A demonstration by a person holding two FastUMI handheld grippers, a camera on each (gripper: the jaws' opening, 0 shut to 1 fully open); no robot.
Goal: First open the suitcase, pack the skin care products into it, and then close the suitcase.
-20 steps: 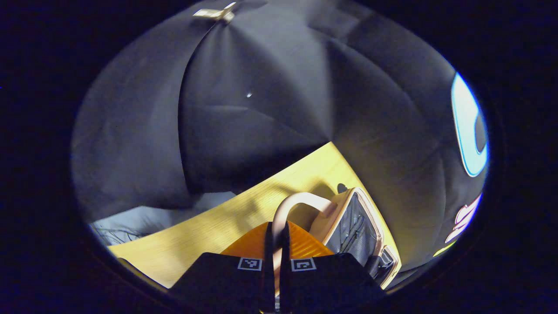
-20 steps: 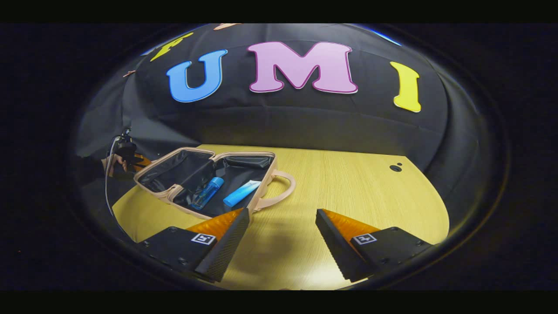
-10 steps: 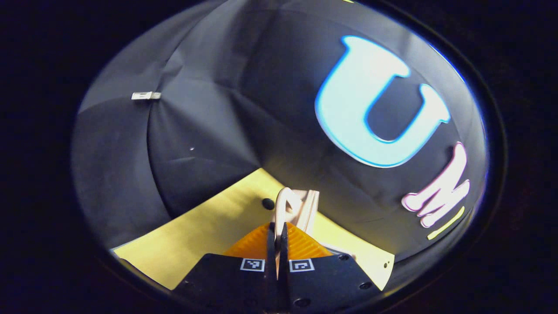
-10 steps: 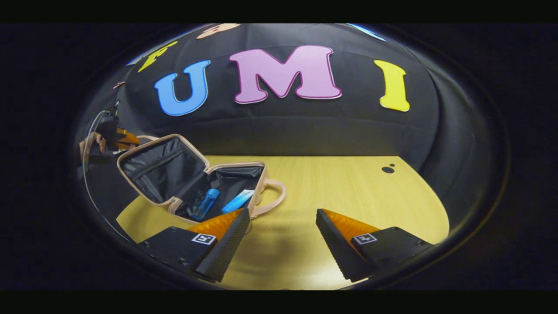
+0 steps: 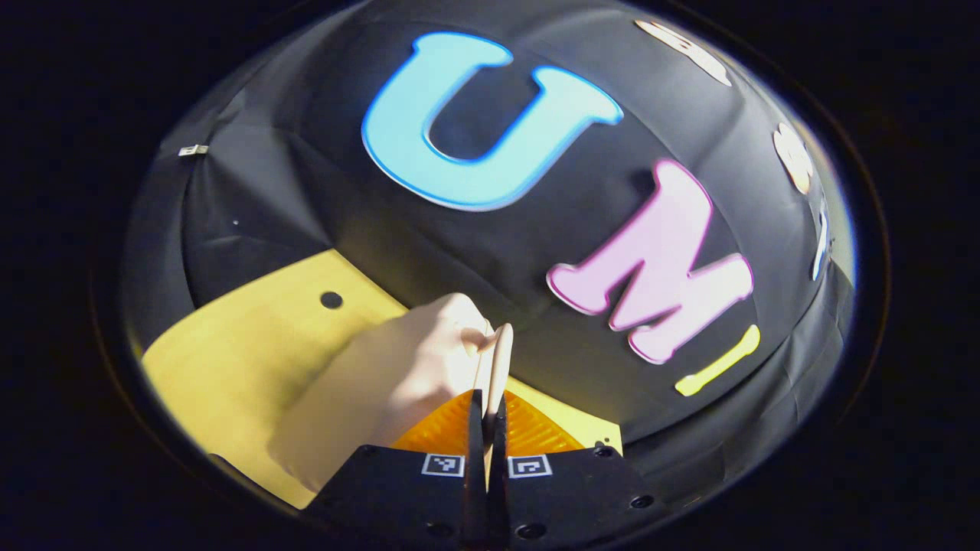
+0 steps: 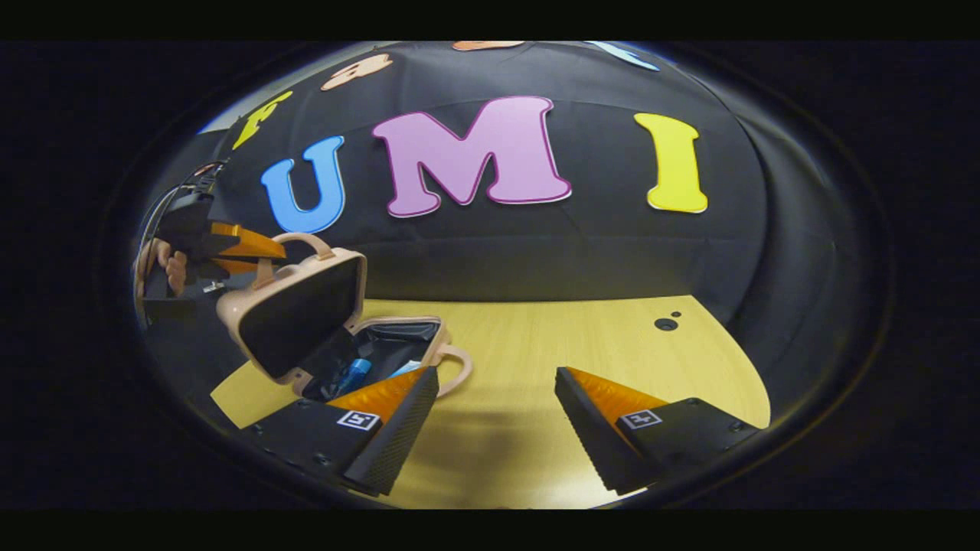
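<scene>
**Beige suitcase lid half raised by its handle**

Beige shell and dark lining mark the suitcase [image 6: 306, 321], which sits on the yellow wooden desk [image 6: 536, 352] ahead and to the left of the right gripper [image 6: 496, 398]. Its lid [image 6: 295, 314] stands tilted over the open lower half, and two blue skin care products [image 6: 352, 376] lie inside that lower half, just beyond the right gripper's left finger. A second handle [image 6: 455, 371] on the lower half juts toward the middle of the desk.

The left gripper [image 5: 488, 413] has its fingers pressed together on the lid handle [image 5: 498, 360], whose thin beige loop rises straight up from between the tips. Directly to the left of that handle, the pale outer face of the lid slopes down toward the desk. In the right gripper view the left gripper [image 6: 230, 246] shows far off at the upper left, held by a hand [image 6: 164, 268], its fingers meeting the handle on top of the lid.

The right gripper hovers above bare desk with its fingers spread wide and nothing between them. A small dark hole [image 6: 664, 324] in the desk lies ahead and to its right.
</scene>
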